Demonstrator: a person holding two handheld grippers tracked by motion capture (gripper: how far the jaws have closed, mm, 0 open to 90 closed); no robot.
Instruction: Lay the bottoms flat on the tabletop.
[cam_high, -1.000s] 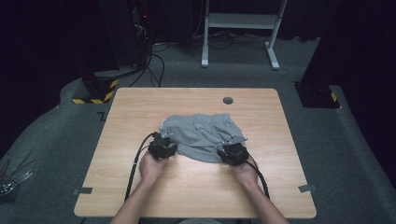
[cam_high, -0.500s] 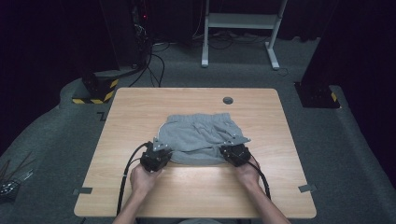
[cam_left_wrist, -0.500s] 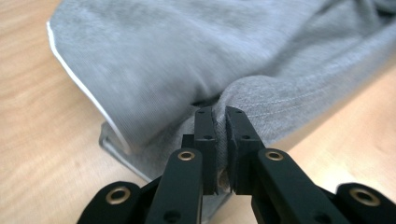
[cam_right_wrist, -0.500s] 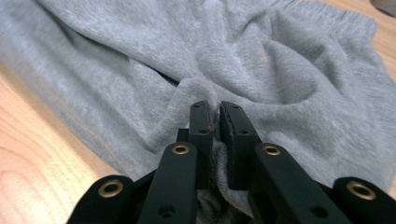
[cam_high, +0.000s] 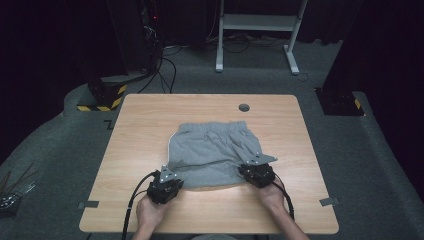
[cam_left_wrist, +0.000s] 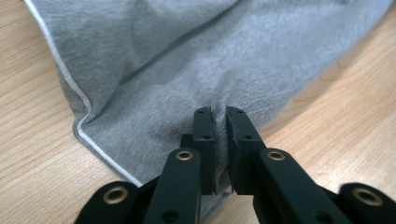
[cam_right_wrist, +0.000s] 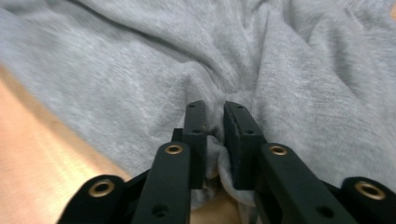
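Note:
Grey shorts (cam_high: 212, 150) lie spread on the wooden table (cam_high: 145, 125), waistband at the far side. My left gripper (cam_high: 173, 176) pinches the near left hem corner; in the left gripper view its jaws (cam_left_wrist: 219, 112) stand narrow with grey cloth (cam_left_wrist: 154, 70) between the pads, beside the white-piped edge. At the near right corner my right gripper (cam_high: 248, 168) grips a bunched fold, shown in the right gripper view (cam_right_wrist: 215, 106) with cloth (cam_right_wrist: 116, 74) wedged between the pads. Both pairs of jaws have just been opening slightly, with fabric still between them.
A dark round grommet (cam_high: 244, 107) sits near the table's far edge. Grey tape marks lie at the near left (cam_high: 87, 205) and near right (cam_high: 327, 201). On the floor behind the table are a white stand (cam_high: 255, 22) and cables (cam_high: 155, 70).
Both grippers have drawn back toward the near edge, the left one also leftward, and closed on the hem. The shorts' near edge has been pulled wider and flatter.

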